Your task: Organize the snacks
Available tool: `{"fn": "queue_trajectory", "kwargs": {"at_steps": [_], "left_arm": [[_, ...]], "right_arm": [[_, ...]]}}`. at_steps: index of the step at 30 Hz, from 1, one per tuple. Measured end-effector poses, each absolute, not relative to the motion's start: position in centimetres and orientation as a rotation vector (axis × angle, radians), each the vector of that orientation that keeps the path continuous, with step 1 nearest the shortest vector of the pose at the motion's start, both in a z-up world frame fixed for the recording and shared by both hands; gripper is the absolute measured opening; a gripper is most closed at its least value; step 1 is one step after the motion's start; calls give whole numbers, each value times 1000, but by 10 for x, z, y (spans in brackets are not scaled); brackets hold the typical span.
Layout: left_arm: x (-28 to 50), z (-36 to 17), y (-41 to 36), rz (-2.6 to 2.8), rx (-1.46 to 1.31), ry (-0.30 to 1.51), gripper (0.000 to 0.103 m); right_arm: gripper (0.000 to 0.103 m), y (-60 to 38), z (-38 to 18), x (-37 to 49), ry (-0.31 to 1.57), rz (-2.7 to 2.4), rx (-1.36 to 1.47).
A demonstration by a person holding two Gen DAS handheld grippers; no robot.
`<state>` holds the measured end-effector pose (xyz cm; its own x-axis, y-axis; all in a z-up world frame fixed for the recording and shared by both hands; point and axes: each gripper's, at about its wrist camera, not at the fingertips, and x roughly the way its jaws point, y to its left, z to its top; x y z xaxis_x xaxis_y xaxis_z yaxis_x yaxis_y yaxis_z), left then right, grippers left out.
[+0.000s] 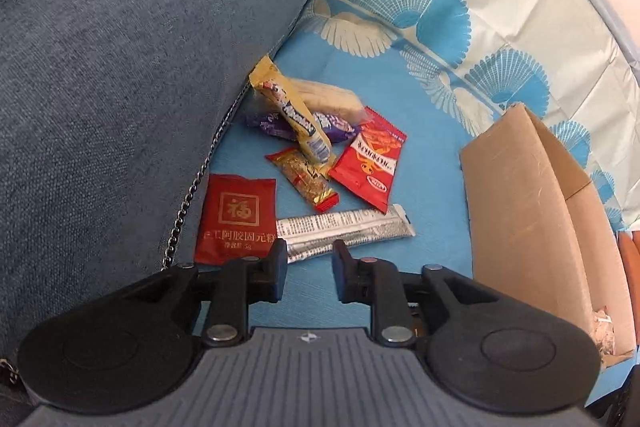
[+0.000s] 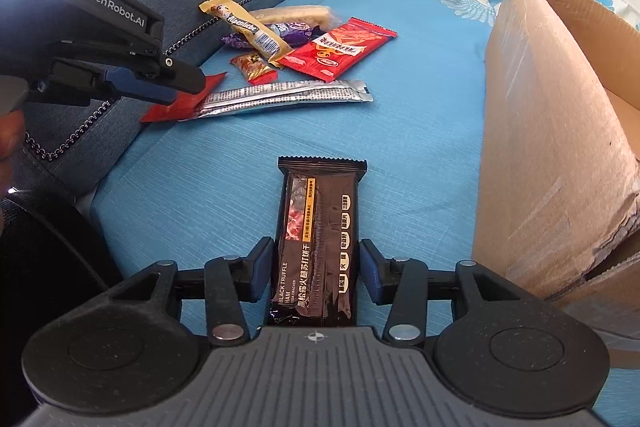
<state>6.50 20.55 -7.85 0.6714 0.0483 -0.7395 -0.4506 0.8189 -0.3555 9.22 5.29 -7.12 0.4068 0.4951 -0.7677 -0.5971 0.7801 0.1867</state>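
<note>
Several snack packets lie in a pile on a blue cloth: a yellow Alpenliebe stick [image 1: 292,111], a red chip packet [image 1: 370,159], a silver stick packet [image 1: 344,229] and a dark red sachet [image 1: 236,219]. My left gripper [image 1: 310,259] is open, just above the near end of the silver packet and the sachet; it also shows in the right wrist view [image 2: 176,85]. My right gripper [image 2: 316,267] straddles a black truffle ham cracker packet [image 2: 318,239] with its jaws close on both sides; I cannot tell if they press it.
An open cardboard box [image 2: 552,131] stands at the right, also seen in the left wrist view [image 1: 520,203]. A blue-grey cushion [image 1: 120,87] with a metal chain [image 1: 188,195] along its edge lies left of the pile. A patterned cloth [image 1: 460,7] lies behind.
</note>
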Motion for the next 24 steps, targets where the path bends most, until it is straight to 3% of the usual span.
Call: {"fn": "queue_trajectory", "kwargs": {"at_steps": [2, 12, 16, 19, 24], "left_arm": [[62, -80, 208, 317, -536, 761, 46], [109, -96, 186, 592, -257, 882, 47], [125, -111, 194, 618, -282, 958, 49], [122, -113, 203, 598, -343, 948, 40], [103, -103, 207, 518, -411, 891, 3]], "right_arm": [[49, 53, -71, 93, 921, 690, -122], [53, 55, -72, 94, 918, 696, -126], [53, 55, -72, 95, 924, 700, -123], [54, 55, -72, 95, 927, 701, -124], [54, 56, -72, 96, 927, 700, -128]]}}
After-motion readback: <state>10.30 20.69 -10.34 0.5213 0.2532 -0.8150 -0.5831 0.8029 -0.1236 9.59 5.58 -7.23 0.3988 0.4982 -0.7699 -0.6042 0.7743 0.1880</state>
